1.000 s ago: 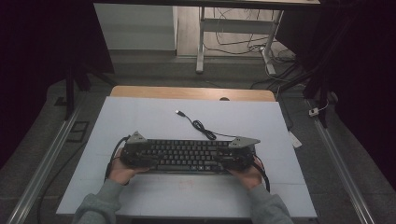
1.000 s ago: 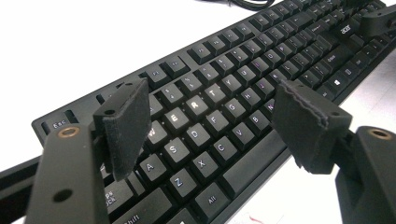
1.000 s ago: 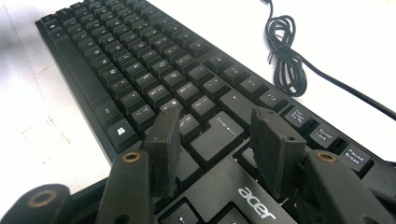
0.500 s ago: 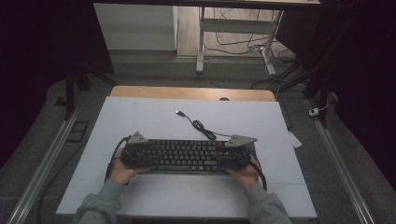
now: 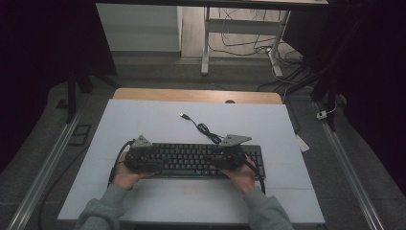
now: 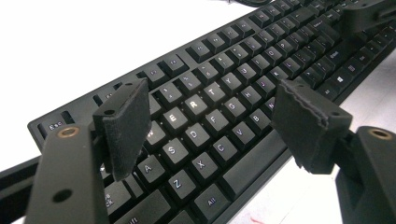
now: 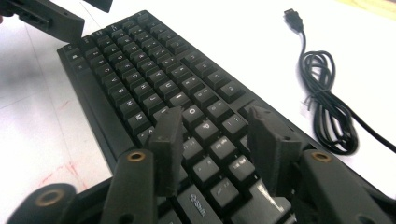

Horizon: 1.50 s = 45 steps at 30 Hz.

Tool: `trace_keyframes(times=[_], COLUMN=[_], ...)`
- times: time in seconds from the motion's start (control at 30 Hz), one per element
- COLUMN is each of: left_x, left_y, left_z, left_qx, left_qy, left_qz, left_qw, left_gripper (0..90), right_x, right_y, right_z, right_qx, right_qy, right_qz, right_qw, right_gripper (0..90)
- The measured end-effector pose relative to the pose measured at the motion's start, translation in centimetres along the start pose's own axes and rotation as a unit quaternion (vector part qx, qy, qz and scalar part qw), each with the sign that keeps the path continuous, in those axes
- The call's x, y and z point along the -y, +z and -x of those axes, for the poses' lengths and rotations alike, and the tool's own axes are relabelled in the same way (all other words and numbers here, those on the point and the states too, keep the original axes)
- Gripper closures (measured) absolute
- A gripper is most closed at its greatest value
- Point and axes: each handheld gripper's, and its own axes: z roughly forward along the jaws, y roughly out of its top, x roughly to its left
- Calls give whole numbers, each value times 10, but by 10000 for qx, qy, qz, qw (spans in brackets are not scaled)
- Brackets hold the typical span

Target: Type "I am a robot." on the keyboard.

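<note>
A black keyboard (image 5: 191,160) lies across the near half of the white table top (image 5: 158,122). Its cable (image 5: 203,128) runs off the back in a coil and ends in a loose USB plug (image 5: 183,115). My left gripper (image 5: 143,155) hovers over the keyboard's left end. There its jaws stand wide open above the letter keys (image 6: 212,107). My right gripper (image 5: 229,154) hangs over the right part of the keys (image 7: 215,126). Its jaws are open and have just been closing, with nothing between the pads. The cable (image 7: 327,116) lies to its right.
A wooden strip (image 5: 196,95) borders the table's far edge. Behind it stand desk legs (image 5: 205,43) and floor cables. Metal rails (image 5: 52,158) run along both sides. A small white tag (image 5: 301,143) hangs off the right edge.
My right gripper has slid left along the keyboard from its right end, and its jaws have narrowed. The left gripper and the keyboard have stayed put.
</note>
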Motion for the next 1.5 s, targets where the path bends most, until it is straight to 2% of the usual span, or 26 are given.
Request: trace_keyframes(times=[0.1, 0.23, 0.33, 0.53, 0.93, 1.27, 1.43, 1.5], left_x=[0, 0, 0, 0, 1, 1, 1, 1], left_y=[1, 1, 1, 1, 0, 0, 0, -1], left_z=[0, 1, 0, 0, 0, 0, -1, -1], left_qx=[-3, -10, -10, -10, -29, -25, -30, -28], left_qy=[-1, 6, 4, 7, 13, 25, 15, 8], left_qz=[-6, -6, -8, -8, -12, -26, -1, 0], left_qw=[10000, 10000, 10000, 10000, 10000, 10000, 10000, 10000], left_gripper=[281, 280, 280, 279, 279, 279, 279, 279], right_x=[-2, -5, -8, -12, -15, -13, -16, -17], right_y=[7, 16, 24, 38, 57, 59, 53, 49], right_z=[-1, -2, -5, -9, -9, -9, -11, -11], right_qx=[-39, -148, -187, -169, -109, -85, -54, -72], right_qy=[-5, -47, -178, -258, -216, -188, -269, -229], right_qz=[-79, -166, -287, -447, -534, -608, -447, -322], right_qw=[10000, 9997, 9993, 9985, 9983, 9979, 9986, 9992], right_gripper=[672, 832, 894, 896, 896, 898, 897, 897])
